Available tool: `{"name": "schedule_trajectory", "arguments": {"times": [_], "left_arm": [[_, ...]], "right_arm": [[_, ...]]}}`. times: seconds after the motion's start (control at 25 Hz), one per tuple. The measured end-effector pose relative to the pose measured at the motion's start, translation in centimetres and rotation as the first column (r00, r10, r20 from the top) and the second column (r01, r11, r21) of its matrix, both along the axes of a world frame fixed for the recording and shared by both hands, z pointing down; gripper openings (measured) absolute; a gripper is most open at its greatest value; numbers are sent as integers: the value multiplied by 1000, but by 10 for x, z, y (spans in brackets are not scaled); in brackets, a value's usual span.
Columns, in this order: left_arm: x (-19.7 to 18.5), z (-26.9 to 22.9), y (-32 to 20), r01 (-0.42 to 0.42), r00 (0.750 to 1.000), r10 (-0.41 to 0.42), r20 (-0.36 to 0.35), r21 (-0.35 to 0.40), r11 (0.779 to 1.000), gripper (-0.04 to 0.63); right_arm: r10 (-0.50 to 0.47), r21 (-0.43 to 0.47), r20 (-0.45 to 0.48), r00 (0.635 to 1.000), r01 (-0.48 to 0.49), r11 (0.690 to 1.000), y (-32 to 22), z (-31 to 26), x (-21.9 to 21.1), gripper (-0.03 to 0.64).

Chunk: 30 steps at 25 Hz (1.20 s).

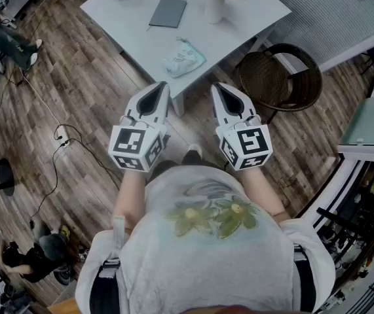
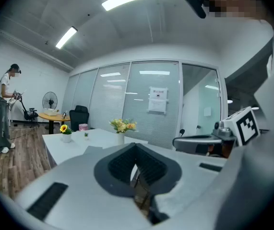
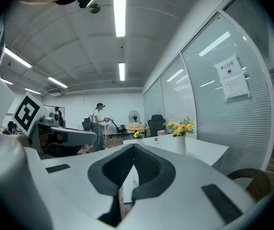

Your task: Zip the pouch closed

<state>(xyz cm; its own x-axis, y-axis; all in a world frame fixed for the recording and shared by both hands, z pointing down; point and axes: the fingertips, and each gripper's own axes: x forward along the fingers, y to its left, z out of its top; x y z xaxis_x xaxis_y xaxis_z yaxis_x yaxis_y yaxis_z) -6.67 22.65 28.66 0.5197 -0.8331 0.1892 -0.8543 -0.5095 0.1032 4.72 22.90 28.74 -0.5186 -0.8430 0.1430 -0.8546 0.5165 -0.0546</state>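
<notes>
Office-lab space: glass partition walls [image 2: 113, 99] with blinds are running along one side, strip lights [image 3: 120, 8] are glowing overhead, a black office chair [image 2: 80, 115] is sitting by a round table [image 2: 54, 115], cables [image 1: 52, 169] are trailing over wood floor [image 1: 75, 70], and a person [image 3: 98, 121] is standing beyond.

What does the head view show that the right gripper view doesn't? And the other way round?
Only the head view: the pouch and the grey notebook lying on the table top.

Only the right gripper view: the ceiling lights, a person standing far back, and a fan.

Both: the white table, the vase of yellow flowers, the left gripper and the right gripper, their fingers shut with nothing held.
</notes>
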Motion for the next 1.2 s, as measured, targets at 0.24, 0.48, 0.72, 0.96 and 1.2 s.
{"name": "schedule_trajectory", "arguments": {"times": [0.24, 0.48, 0.72, 0.96, 1.2], "left_arm": [[5, 10, -8, 16, 1000, -16, 3, -19, 1000, 5], [18, 20, -18, 19, 999, -18, 38, -20, 1000, 5], [22, 27, -33, 15, 999, -14, 33, -35, 999, 5], [21, 23, -47, 4, 999, -3, 42, -29, 1000, 49], [20, 49, -59, -98, 989, 111, 96, -131, 987, 222]], "right_arm": [[-26, -7, -32, 999, 26, 1000, -8, 12, 4, 17], [-46, -24, -56, 997, 45, 999, -16, 26, 7, 17], [-76, -37, -81, 994, 73, 997, -27, 34, 3, 18], [-104, -61, -50, 993, 101, 993, -40, 35, 3, 24], [-173, -120, -45, 984, 166, 979, -53, 46, -2, 161]]}}
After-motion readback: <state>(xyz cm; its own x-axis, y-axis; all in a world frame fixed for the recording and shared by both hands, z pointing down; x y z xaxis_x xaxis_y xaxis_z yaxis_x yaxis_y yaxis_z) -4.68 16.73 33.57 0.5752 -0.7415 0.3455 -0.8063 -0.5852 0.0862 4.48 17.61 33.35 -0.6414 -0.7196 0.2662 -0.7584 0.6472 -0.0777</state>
